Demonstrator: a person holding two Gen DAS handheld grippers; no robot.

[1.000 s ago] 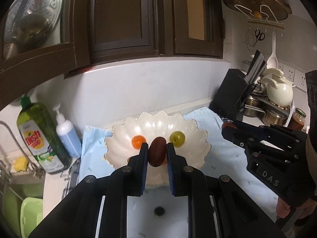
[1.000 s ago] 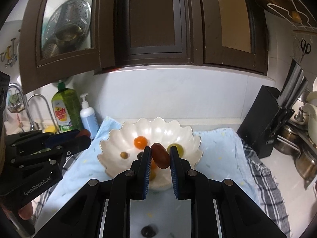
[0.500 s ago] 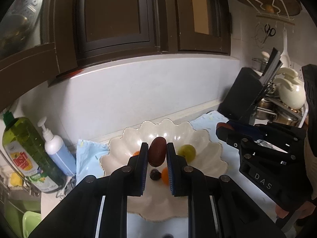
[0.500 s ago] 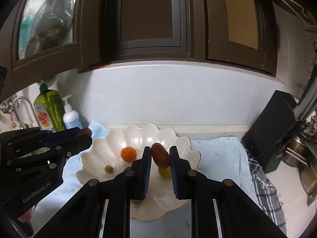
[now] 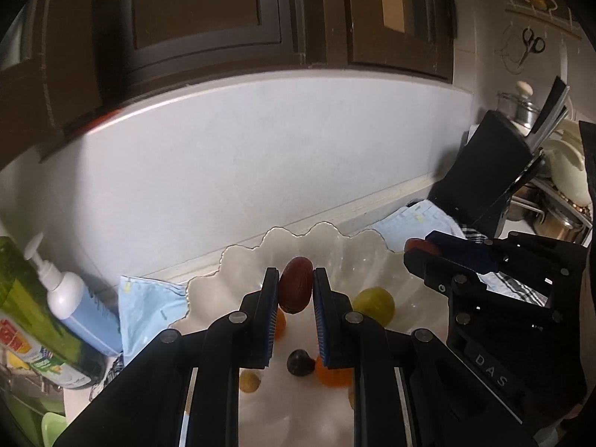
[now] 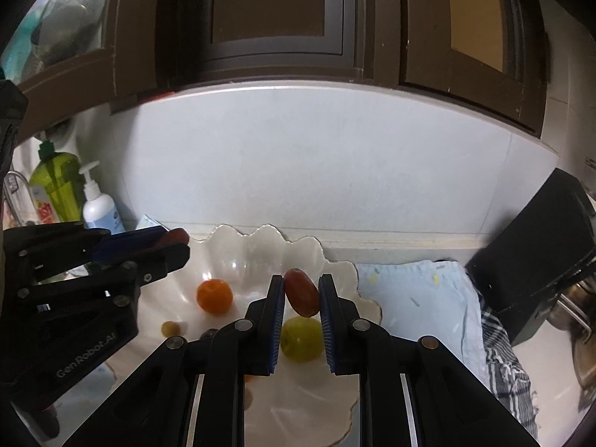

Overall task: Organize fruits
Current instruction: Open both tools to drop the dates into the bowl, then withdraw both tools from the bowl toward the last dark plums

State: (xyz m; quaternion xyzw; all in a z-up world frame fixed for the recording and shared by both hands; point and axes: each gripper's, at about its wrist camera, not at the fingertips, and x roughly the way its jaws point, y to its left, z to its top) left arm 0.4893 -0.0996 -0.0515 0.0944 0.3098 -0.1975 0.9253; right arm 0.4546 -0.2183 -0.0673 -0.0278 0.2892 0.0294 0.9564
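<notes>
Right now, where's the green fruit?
In the white bowl, right half: the green fruit lies just below the right gripper and its red fruit, right of the orange one.

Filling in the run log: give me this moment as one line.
left claw: shut on dark red fruit | right claw: shut on red fruit | both over scalloped white bowl | release: not yet

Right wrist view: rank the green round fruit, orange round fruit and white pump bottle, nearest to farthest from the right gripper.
1. Green round fruit, just below the right gripper, in the bowl.
2. Orange round fruit, left, in the bowl.
3. White pump bottle, far left by the wall.
</notes>
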